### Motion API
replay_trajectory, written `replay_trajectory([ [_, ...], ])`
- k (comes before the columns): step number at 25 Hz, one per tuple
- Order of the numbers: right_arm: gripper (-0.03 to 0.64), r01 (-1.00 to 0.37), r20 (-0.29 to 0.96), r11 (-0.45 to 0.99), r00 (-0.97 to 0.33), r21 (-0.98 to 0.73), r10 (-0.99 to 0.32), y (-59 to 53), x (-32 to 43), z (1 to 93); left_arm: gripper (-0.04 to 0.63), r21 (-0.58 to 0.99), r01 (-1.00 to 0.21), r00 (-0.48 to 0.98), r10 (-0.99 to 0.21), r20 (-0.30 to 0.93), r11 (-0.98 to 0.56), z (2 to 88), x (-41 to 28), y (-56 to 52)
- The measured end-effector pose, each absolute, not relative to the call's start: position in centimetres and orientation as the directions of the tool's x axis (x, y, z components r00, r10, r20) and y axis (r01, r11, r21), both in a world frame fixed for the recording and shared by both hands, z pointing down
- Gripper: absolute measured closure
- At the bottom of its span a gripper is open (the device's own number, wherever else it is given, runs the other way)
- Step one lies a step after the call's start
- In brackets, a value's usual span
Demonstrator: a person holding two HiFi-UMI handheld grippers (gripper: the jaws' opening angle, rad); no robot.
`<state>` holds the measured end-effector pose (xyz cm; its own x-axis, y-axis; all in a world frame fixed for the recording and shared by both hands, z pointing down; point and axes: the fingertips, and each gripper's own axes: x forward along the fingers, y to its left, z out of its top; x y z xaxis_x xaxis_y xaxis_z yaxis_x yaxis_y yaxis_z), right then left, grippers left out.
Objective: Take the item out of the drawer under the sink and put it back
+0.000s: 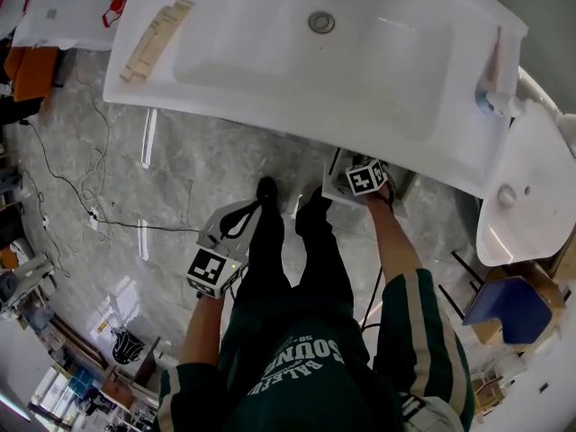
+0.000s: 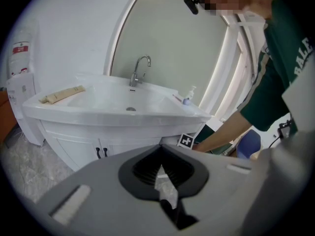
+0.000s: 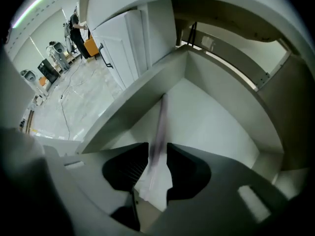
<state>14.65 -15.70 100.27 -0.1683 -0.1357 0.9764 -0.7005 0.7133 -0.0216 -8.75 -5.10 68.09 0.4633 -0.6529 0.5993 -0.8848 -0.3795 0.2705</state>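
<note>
1. Fingers of our right gripper are nearly together, with just a small gap, and they pinch the item. It is a thin, pale, flat thing. It looks blurry, so we cannot tell what it is.
2. The item sticks out from the fingers and points into the white drawer. The drawer is pulled out under the sink. We see nothing else in the part of the drawer that shows.
3. Our left gripper hangs over the floor, well apart from the drawer. Its fingers meet at the tips, and we see nothing held there. A pale patch shows in the slit behind the tips. It may be the floor.
4. We think we are in the middle of the job, with the item in our grip right at the drawer. We cannot tell if it is going out or going back in.
5. If it is coming out, the next move needs a straight lift, clear of the drawer wall and the sink's edge above. If it is going back, we need to go low, lay it on the drawer bottom, and only then open the fingers.
</note>
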Motion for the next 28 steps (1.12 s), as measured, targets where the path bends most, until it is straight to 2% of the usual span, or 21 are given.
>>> replay_trajectory([
  [3, 0.526, -0.699, 0.98, 0.714, -0.115, 0.035, -0.161, -16.0, 15.2, 100.6, 0.545, 0.273, -0.886, 0.462, -0.653, 0.601, -0.375, 68.2, -9.1, -5.1],
  [4, 0.565, -0.698, 0.982, 0.715, -0.101, 0.046, -0.161, -15.9, 15.3, 100.6, 0.545, 0.273, -0.887, 0.46, -0.653, 0.602, -0.373, 68.2, -9.2, -5.0],
  [18, 0.569, -0.661, 0.982, 0.743, -0.053, 0.1, -0.179, -15.3, 16.5, 95.6, 0.545, 0.299, -0.873, 0.488, -0.668, 0.562, -0.386, 65.9, -9.5, -5.3],
  [24, 0.569, -0.626, 0.98, 0.768, -0.026, 0.137, -0.197, -14.4, 17.3, 91.4, 0.545, 0.305, -0.85, 0.527, -0.679, 0.511, -0.43, 63.0, -9.0, -6.1],
  [28, 0.569, -0.651, 0.978, 0.748, -0.039, 0.132, -0.207, -13.4, 17.1, 88.7, 0.545, 0.301, -0.827, 0.561, -0.664, 0.493, -0.475, 61.6, -8.6, -5.8],
])
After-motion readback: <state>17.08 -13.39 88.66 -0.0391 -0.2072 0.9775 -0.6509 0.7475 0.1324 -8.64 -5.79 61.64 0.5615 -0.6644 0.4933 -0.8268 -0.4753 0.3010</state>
